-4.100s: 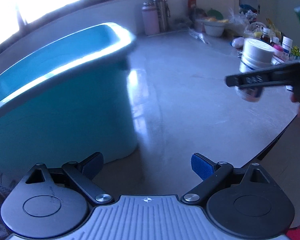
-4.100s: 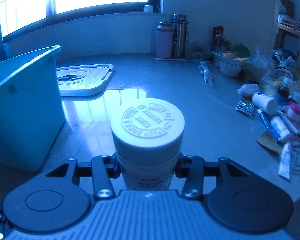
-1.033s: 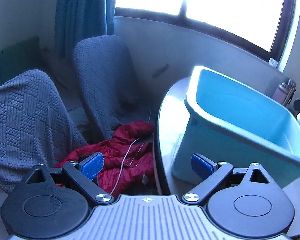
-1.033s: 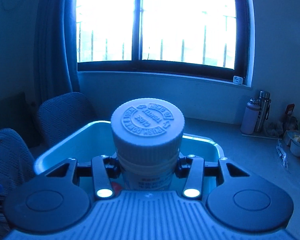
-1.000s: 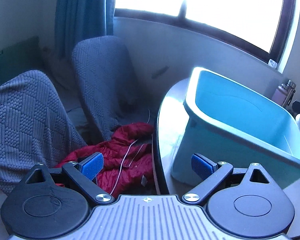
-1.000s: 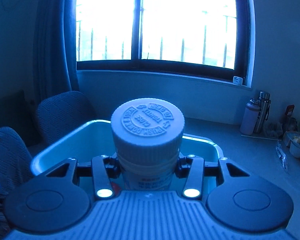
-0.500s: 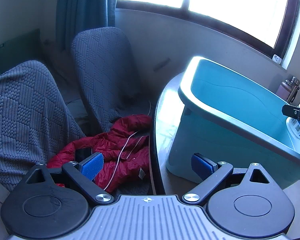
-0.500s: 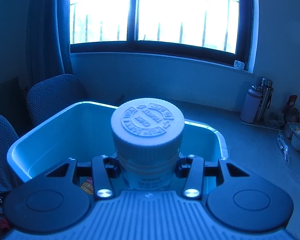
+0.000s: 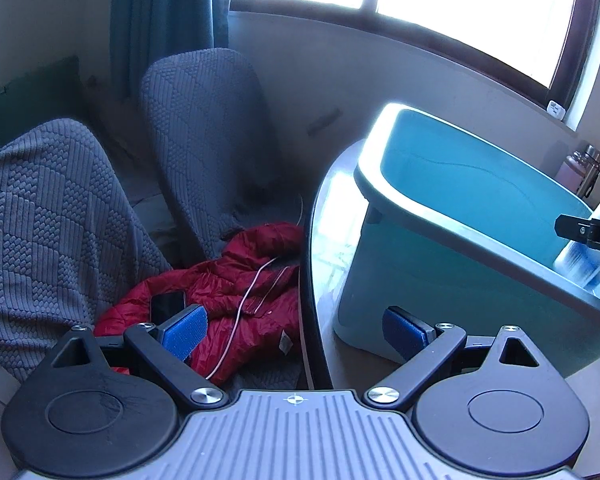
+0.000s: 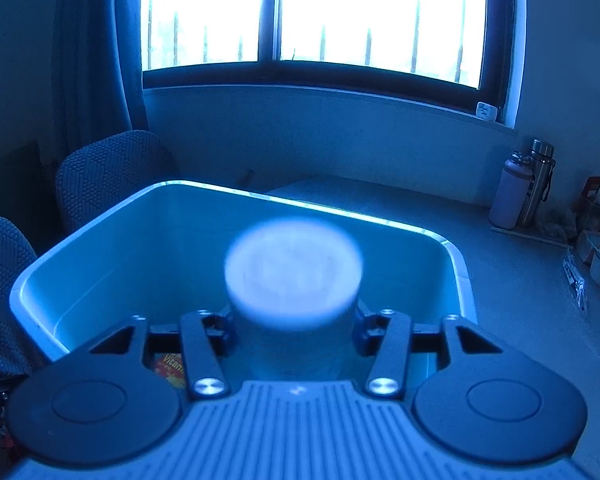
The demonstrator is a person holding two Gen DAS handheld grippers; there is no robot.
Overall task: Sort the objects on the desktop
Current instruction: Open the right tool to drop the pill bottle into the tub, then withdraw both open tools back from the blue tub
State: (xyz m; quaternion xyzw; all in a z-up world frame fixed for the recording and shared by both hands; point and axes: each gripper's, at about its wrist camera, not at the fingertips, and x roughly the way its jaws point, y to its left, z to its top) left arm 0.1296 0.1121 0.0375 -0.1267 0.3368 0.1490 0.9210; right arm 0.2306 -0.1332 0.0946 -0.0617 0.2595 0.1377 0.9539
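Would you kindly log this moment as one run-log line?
right gripper: jaws opening, blurred white bottle between them, over teal bin | left gripper: open, empty

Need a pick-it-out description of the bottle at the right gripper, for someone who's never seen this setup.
Find the big teal bin on the round table under the window. Directly over its open top sits the right gripper, fingers opening, with a white bottle between them. Unlike the two tall flasks standing by the wall, it is squat, has a wide white screw cap, and is motion-blurred.
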